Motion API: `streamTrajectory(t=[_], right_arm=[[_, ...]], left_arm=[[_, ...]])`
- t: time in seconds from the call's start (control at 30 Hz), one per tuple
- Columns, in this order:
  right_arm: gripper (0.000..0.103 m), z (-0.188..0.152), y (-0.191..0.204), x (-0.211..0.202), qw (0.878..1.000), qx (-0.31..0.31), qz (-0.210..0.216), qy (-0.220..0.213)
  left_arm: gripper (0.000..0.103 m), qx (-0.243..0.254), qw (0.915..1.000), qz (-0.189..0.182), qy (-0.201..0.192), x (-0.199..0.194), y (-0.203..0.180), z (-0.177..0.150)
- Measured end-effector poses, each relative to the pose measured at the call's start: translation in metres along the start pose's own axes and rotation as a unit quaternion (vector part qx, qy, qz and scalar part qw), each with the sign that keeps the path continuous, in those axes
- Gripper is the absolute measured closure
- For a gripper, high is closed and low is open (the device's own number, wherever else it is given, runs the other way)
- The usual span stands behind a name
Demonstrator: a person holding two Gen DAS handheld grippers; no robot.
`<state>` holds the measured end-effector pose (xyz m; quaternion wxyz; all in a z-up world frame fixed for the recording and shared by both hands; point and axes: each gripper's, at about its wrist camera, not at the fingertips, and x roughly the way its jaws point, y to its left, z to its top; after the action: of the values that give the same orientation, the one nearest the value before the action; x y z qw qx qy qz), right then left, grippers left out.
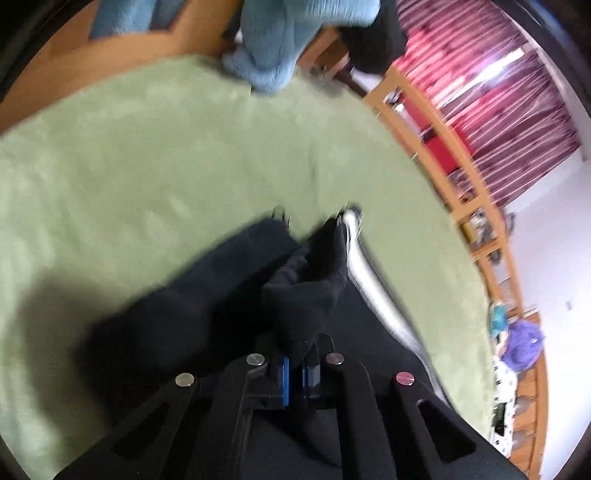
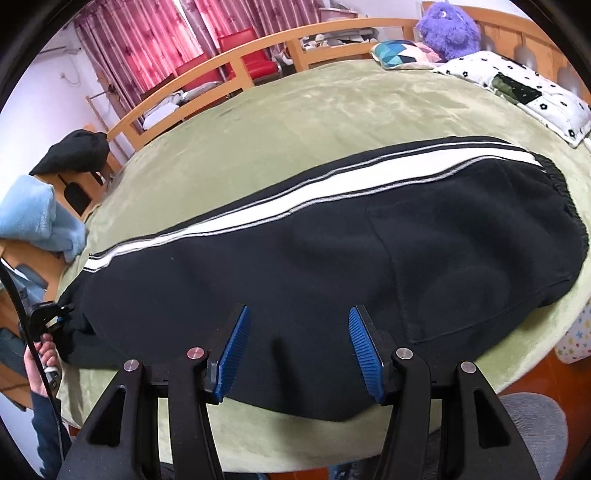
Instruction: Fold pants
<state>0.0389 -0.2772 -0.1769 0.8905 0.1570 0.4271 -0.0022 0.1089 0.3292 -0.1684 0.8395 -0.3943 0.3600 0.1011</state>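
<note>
Black pants (image 2: 295, 258) with a white side stripe (image 2: 280, 195) lie flat across the green bed cover (image 2: 332, 110), waistband to the right and leg ends to the left. My right gripper (image 2: 299, 350) hovers open over the near edge of the pants, nothing between its blue pads (image 2: 232, 354). At the far left, my left gripper (image 2: 55, 314) is shut on the leg end, with a hand (image 2: 38, 354) behind it. In the blurred left wrist view, the left gripper (image 1: 295, 365) has its pads close together, with bunched black pants (image 1: 295, 295) pinched between them.
A light blue blanket (image 2: 37, 221) hangs at the bed's left end. A black garment (image 2: 74, 151) sits beyond it. A purple plush toy (image 2: 448, 29) and patterned pillows (image 2: 517, 85) lie at the far right. A wooden rail (image 2: 221, 70) borders the far side.
</note>
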Motion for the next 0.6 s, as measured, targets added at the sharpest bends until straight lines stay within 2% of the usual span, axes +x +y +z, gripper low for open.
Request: streamTrajectory(t=[0.1,0.17,0.23,0.37,0.43,0.5,0.53,0.57,0.6], right_arm=[[0.048,0.0,0.015,-0.001,1.0,-0.015,0.006,-0.004],[0.048,-0.001,0.022,-0.001,1.0,-0.023,0.01,-0.004],[0.048,-0.003,0.028,-0.001,1.0,-0.026,0.017,-0.002],[0.048,-0.008,0.031,-0.005,0.999,-0.029,0.017,0.003],[0.048,-0.009,0.029,-0.008,0.999,-0.031,0.014,0.003],[0.048,-0.01,0.025,-0.01,1.0,-0.027,0.011,0.002],[0.048,-0.011,0.024,-0.01,1.0,-0.023,0.01,0.004],[0.048,-0.011,0.022,-0.009,1.0,-0.019,0.01,0.009],[0.048,-0.011,0.02,-0.008,1.0,-0.017,0.011,0.011]], left_arm=[[0.098,-0.008,0.9987,-0.048,-0.014,-0.043,0.006,0.003],[0.098,0.007,0.9984,-0.051,-0.024,-0.065,0.008,-0.002],[0.098,0.013,0.9987,-0.037,-0.032,-0.076,0.017,-0.01],[0.098,-0.043,0.9986,-0.03,0.001,-0.061,0.059,-0.025],[0.097,-0.055,0.9981,-0.027,0.006,-0.048,0.069,-0.031],[0.089,-0.046,0.9988,0.003,0.019,-0.03,0.072,-0.034],[0.084,-0.047,0.9978,0.02,0.043,-0.019,0.072,-0.035],[0.084,-0.045,0.996,0.037,0.068,-0.012,0.07,-0.035],[0.081,-0.039,0.9955,0.044,0.074,-0.012,0.065,-0.036]])
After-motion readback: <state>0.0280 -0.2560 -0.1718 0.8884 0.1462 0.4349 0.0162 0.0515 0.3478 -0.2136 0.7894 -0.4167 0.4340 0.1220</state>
